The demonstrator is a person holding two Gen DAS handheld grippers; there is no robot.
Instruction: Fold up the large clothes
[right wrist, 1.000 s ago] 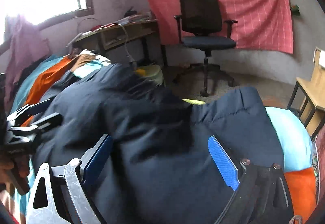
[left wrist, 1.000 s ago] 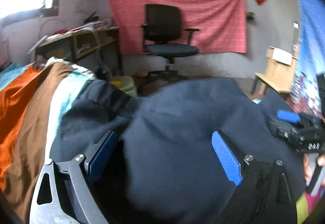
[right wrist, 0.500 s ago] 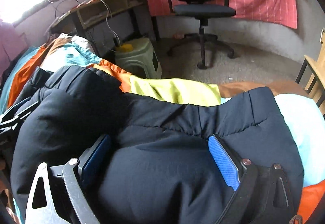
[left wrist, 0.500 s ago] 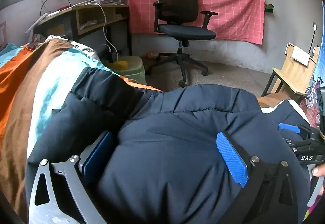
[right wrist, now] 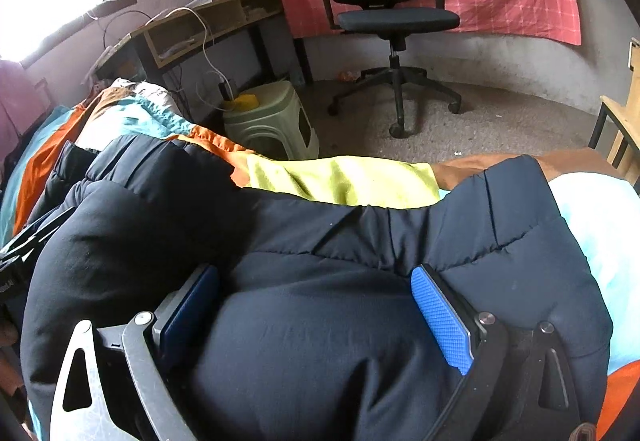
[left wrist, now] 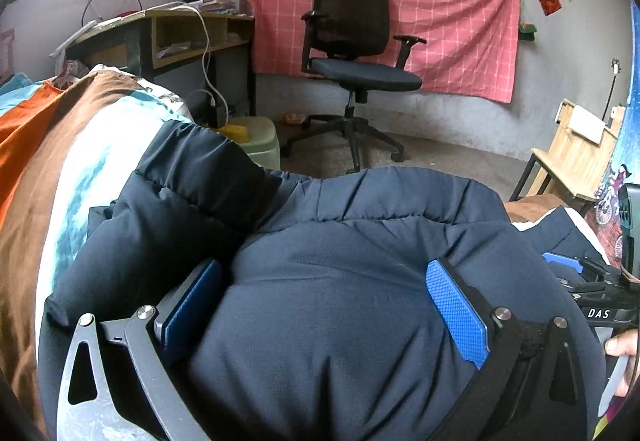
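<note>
A dark navy padded jacket (left wrist: 340,281) lies on a bed, bunched thick between the blue pads of my left gripper (left wrist: 324,305). The jaws stand wide with the jacket's bulk filling the gap. In the right wrist view the same jacket (right wrist: 320,301) fills my right gripper (right wrist: 316,305) in the same way. The right gripper (left wrist: 576,273) shows at the right edge of the left wrist view, and the left gripper (right wrist: 24,253) at the left edge of the right wrist view. Both hold the jacket low over the bed.
The bedspread (left wrist: 48,169) is orange, brown, teal and white; a yellow-green cloth (right wrist: 344,181) lies beyond the jacket. Past the bed's edge stand a green plastic stool (right wrist: 272,121), a black office chair (right wrist: 388,13), a desk (right wrist: 192,33) and a wooden bench (left wrist: 572,161).
Both grippers have lowered and carried the jacket down and forward onto the bed. The jacket's far edge now lies flatter, and the stool and floor have come into view.
</note>
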